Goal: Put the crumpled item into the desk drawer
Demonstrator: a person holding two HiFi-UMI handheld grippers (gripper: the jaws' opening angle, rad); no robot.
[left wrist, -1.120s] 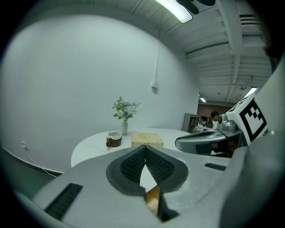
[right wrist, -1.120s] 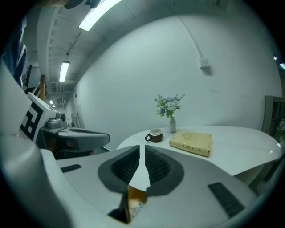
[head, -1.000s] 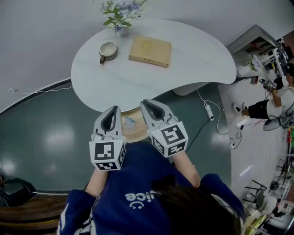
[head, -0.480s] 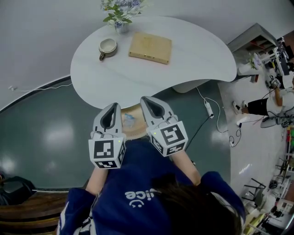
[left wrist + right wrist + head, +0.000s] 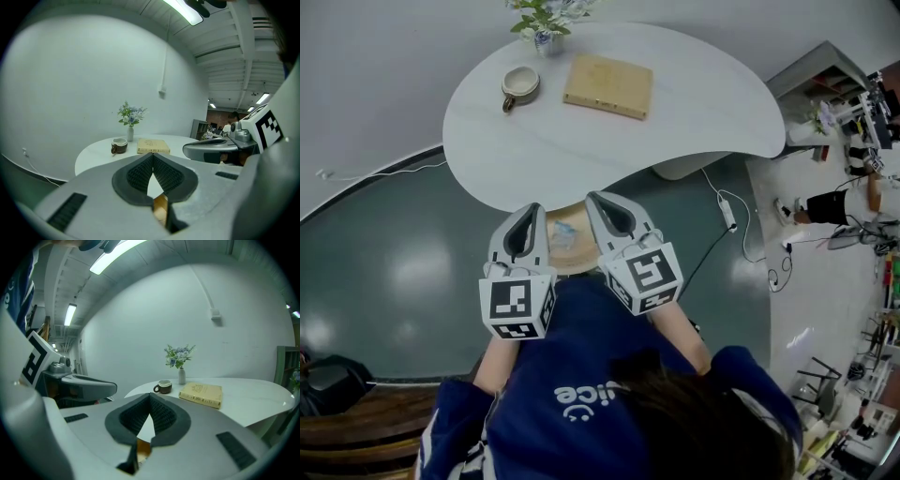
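Observation:
A pale bluish crumpled item (image 5: 563, 232) lies in the open wooden drawer (image 5: 574, 262) under the front edge of the white table (image 5: 581, 150). My left gripper (image 5: 528, 212) hovers over the drawer's left side and my right gripper (image 5: 598, 200) over its right side. They stand side by side and point at the table. The left gripper (image 5: 152, 156) has its pads together with nothing between them. The right gripper (image 5: 150, 398) is also shut and empty. Through the gap below each pair of pads a bit of the wooden drawer (image 5: 161, 208) shows.
On the table stand a brown-and-white cup (image 5: 520, 84), a tan book (image 5: 608, 85) and a small vase of flowers (image 5: 546, 21). A cable and power strip (image 5: 727, 214) lie on the dark floor to the right. A white wall (image 5: 93, 84) rises behind the table.
Both grippers keep their places over the drawer. The table has slid slightly upward in the head view.

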